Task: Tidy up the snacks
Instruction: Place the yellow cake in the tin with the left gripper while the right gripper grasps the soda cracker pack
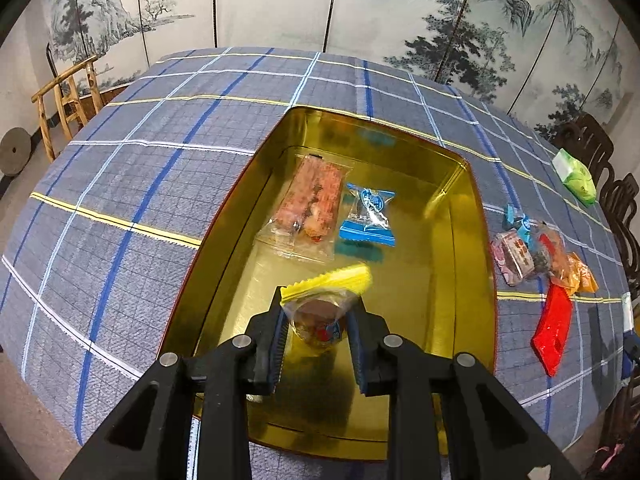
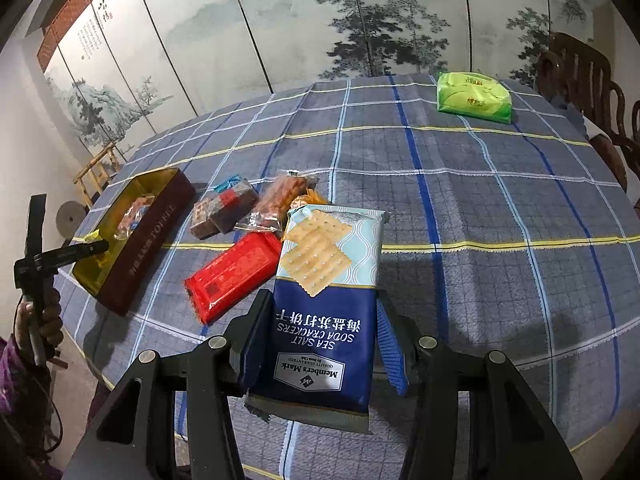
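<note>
My left gripper (image 1: 318,308) is shut on a clear snack packet with a yellow zigzag edge (image 1: 332,280). It holds the packet low over the near end of the open gold tin (image 1: 460,240). Farther along the tin floor lie a pink snack packet (image 1: 312,204) and a blue wrapped candy (image 1: 370,212). My right gripper (image 2: 322,304) is shut on a blue-and-white soda cracker pack (image 2: 328,264), held above the checked tablecloth. The right wrist view shows the tin (image 2: 152,232) at the left, with the left gripper (image 2: 96,246) reaching into it.
Loose snacks lie between tin and cracker pack: a red packet (image 2: 236,276), a brown-wrapped one (image 2: 224,212) and a clear one with orange pieces (image 2: 280,200). A green tissue pack (image 2: 474,98) sits far back. Dark chairs (image 2: 580,80) stand right; a person's hand (image 2: 44,320) is left.
</note>
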`<state>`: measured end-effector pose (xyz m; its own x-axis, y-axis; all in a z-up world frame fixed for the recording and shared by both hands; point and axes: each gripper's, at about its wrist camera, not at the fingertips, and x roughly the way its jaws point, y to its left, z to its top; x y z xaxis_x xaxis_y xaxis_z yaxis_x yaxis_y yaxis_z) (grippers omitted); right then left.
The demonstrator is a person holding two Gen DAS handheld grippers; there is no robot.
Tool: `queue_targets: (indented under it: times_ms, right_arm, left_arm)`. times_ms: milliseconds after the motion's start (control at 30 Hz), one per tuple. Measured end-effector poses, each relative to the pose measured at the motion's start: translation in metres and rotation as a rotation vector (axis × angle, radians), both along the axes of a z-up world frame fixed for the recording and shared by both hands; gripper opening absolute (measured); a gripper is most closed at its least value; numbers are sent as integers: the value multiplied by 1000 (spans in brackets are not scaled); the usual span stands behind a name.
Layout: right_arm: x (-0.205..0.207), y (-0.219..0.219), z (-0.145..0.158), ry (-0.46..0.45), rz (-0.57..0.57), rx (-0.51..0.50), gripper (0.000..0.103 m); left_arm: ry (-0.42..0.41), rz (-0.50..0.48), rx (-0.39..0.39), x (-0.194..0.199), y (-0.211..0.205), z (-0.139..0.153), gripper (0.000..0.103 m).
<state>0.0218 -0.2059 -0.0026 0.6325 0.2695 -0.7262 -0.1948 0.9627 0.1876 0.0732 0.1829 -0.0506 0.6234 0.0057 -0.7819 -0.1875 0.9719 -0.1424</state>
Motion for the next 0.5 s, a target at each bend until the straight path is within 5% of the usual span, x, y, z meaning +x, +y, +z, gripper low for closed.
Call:
queue_targets:
  times_ms: [333, 500]
  right_arm:
    - [2, 8, 7, -9, 19, 0, 51]
    - [3, 20, 15, -20, 46, 4, 51]
  left_arm:
    - [-46, 46, 60, -7, 1, 8, 59]
    - [-64, 47, 68, -15, -1, 14, 63]
